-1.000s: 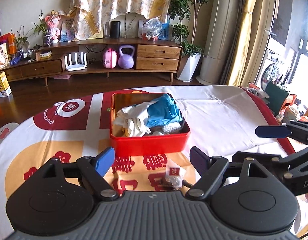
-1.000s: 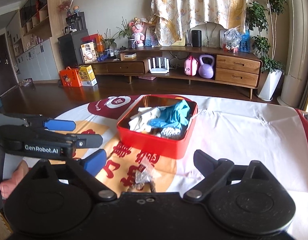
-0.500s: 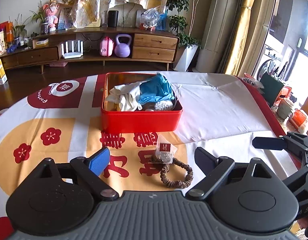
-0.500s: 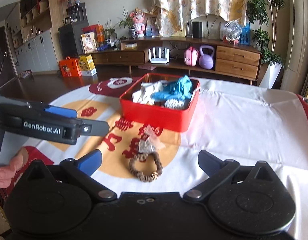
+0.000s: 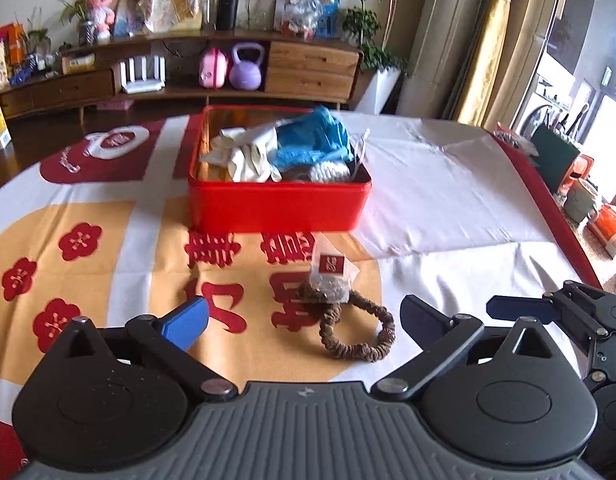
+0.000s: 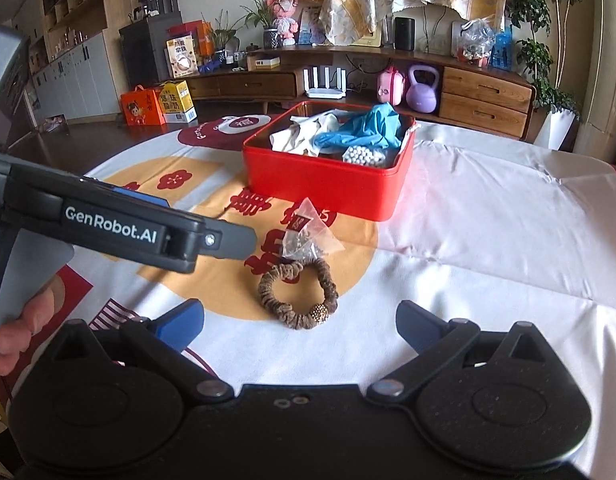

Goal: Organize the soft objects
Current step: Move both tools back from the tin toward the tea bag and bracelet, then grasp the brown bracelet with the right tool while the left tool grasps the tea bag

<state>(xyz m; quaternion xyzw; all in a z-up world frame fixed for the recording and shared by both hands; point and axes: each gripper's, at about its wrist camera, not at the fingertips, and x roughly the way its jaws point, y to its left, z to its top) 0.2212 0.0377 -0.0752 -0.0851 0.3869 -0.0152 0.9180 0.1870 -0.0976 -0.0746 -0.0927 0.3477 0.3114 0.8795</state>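
Both tools wide open w/ nothing held: left tool (image 5: 304, 316) and right tool (image 6: 300, 320) hover over the desk (image 6: 487, 240), w/ the brown scrunchie (image 6: 298, 294) lying just ahead betw. the fingers and the clear sachet (image 6: 304, 236) touching its far edge. Red tin (image 5: 280, 204) further ahead already has white cloth (image 5: 244, 154), blue glove (image 5: 311, 140) and a beaded item (image 6: 363, 155) in it, so prob. mostly done, 2 items left. Tin's bottom is hidden under the pile; sachet contents hard to make out.

Open left tongs (image 5: 304, 318) face a brown scrunchie (image 5: 357, 330) (sachet (image 5: 331, 278) touching it).
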